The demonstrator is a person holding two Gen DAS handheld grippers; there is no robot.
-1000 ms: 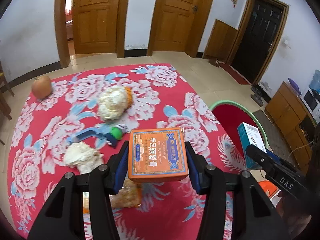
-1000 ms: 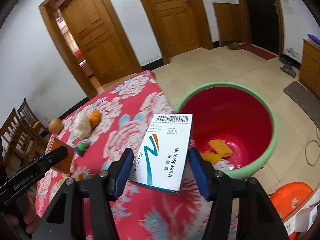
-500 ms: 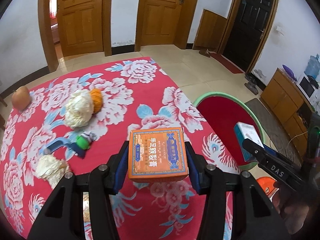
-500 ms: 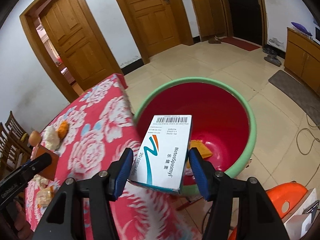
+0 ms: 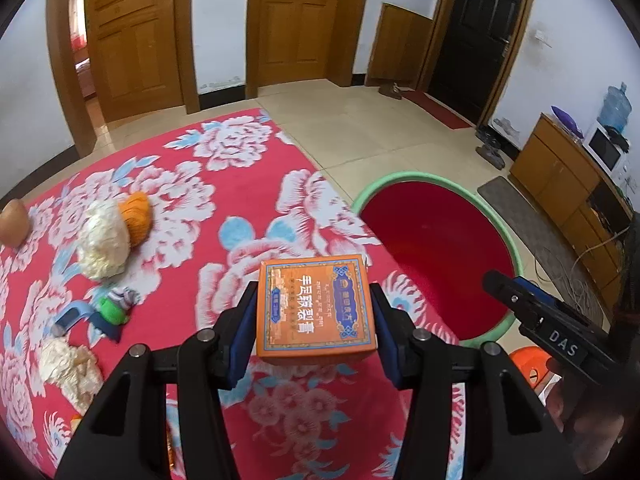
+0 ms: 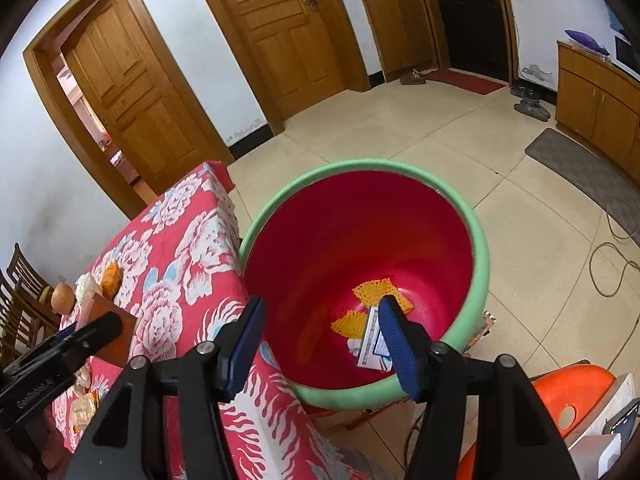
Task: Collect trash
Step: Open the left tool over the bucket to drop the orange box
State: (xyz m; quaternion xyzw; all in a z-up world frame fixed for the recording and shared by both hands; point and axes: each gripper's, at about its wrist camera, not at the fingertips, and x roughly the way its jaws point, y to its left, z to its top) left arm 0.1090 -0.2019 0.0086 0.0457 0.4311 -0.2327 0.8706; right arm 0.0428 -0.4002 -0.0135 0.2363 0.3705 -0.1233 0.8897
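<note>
left wrist view: an orange box (image 5: 316,307) is held clamped between the blue-padded jaws of the left gripper (image 5: 316,320), above the flowered surface (image 5: 224,200) and just short of the green rim of the red bin (image 5: 434,240). in the right wrist view the right gripper (image 6: 322,340) is seen with its jaws apart and nothing between them, poised over the bin's mouth; a white medicine box (image 6: 374,340) lies inside the bin, beside orange scraps (image 6: 380,292) on its floor.

several risks are judged from this. the orange box is gripped only by its two side faces, and its cardboard may be crushed or may slip if the squeeze is slackened before the bin is reached. if it is let go too early, it is likely to land on the surface or strike the bin's rim and fall to the tiled floor. the right gripper is placed over the same opening, so a collision between the two tools is possible unless it is drawn aside first. more trash is left on the surface away from the bin: a white crumpled wad (image 5: 105,240) touching an orange lump (image 5: 136,216), a green-capped piece (image 5: 112,310), and another pale wad (image 5: 70,368). these light pieces could be scattered by a low sweep of either tool. a brown round thing (image 5: 14,226) at the far edge from the bin could be taken for trash by mistake; what it is cannot be told.
</note>
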